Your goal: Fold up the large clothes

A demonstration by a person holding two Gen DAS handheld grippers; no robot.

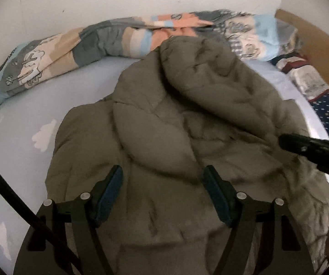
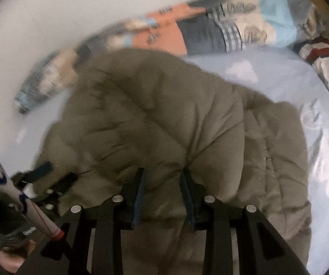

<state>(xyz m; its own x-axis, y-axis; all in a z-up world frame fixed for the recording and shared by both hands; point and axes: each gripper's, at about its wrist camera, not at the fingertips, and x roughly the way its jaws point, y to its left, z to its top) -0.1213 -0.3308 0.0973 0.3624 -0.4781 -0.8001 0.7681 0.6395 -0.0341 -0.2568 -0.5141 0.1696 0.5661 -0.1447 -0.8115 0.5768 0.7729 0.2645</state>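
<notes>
Here both grippers' fingers (image 1: 116,178) stand apart over the jacket (image 1: 164,114).

I see a bed (image 1: 22,119) with a pale blue sheet that has white clouds on it. A big puffy brown coat (image 1: 164,114) lies on the bed in front of me. A patchwork blanket (image 1: 72,45) lies rolled up along the wall. More bedding (image 1: 313,84) is piled on the right.
</notes>
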